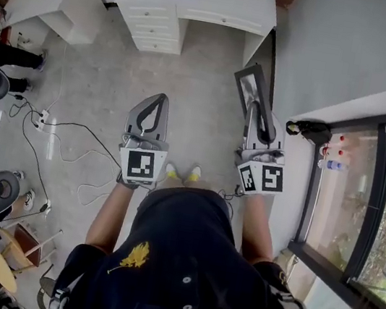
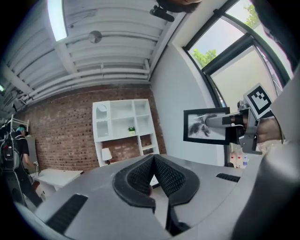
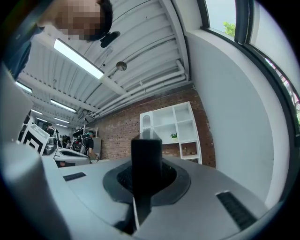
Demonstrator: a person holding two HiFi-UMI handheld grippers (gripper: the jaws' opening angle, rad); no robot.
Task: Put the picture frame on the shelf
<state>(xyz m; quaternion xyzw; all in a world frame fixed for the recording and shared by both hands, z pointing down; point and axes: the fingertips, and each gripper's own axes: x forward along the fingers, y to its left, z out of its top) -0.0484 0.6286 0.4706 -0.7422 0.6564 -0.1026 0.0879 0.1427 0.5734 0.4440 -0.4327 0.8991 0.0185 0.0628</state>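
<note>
Clamping the picture frame (image 1: 247, 83) edgewise is the right gripper (image 1: 255, 105); left gripper (image 1: 161, 99) closed, empty.

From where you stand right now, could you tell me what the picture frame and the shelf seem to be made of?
Picture frame: a matte black border with no visible sheen. It could be wood or plastic, and I cannot tell which.
Shelf: smooth, uniformly white panels, probably painted or laminated board, judging by the flat, grainless look.
</note>
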